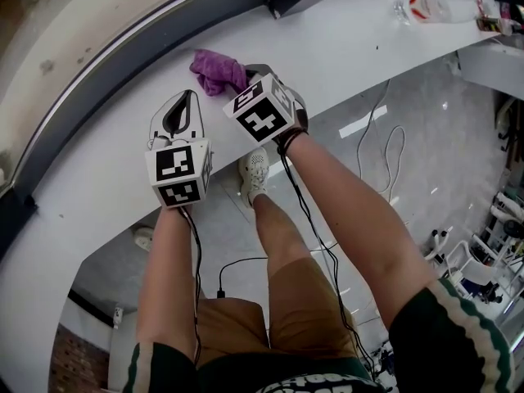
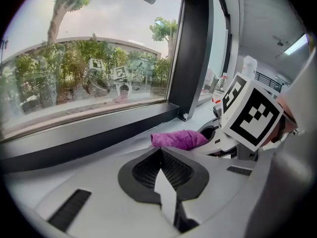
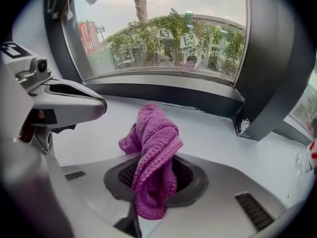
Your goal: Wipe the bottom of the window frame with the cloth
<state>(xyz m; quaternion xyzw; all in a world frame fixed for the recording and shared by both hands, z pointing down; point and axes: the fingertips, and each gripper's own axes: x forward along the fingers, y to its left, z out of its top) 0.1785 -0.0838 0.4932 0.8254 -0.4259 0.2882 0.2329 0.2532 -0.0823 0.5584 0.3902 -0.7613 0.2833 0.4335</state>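
A purple cloth is pinched in my right gripper, whose jaws are shut on it; the cloth rises from between the jaws and droops over them. It hangs just above the white sill, a short way in front of the dark bottom rail of the window frame. My left gripper is beside it to the left, jaws shut with nothing in them. From the left gripper view the cloth shows just beyond the jaw tips, with the right gripper behind it.
A dark vertical frame post stands on the sill to the right. A plastic bottle lies on the sill far right. Below the sill are the person's legs, cables and floor clutter.
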